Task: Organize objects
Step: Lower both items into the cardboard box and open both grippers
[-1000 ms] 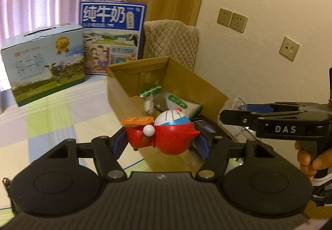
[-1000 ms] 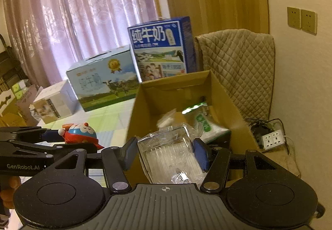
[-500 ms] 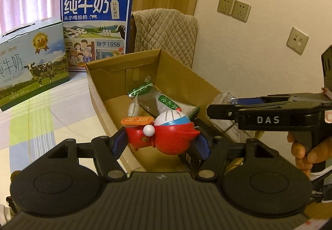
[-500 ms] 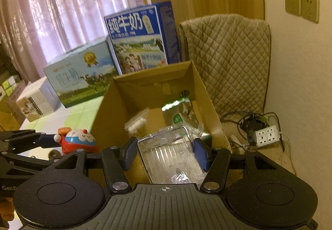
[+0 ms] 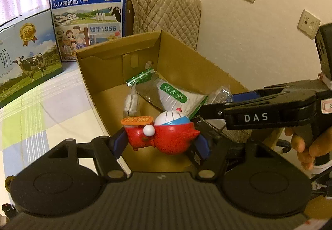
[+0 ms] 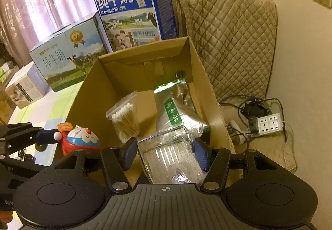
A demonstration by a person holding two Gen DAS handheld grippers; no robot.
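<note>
My left gripper is shut on a red and blue cartoon cat toy, held over the near left edge of an open cardboard box. In the right wrist view the same toy hangs at the box's left wall. My right gripper is shut on a clear plastic pack above the box's near end. Inside the box lie a bag of cotton swabs and a silver and green pouch.
Two milk cartons stand behind the box on a checked mat. A quilted cover hangs by the wall. A power strip with tangled cables lies right of the box. A hand holds the right gripper's handle.
Both grippers have moved forward and over the box with their loads; the box now looms larger and its contents show more fully. Neither grip has changed.
</note>
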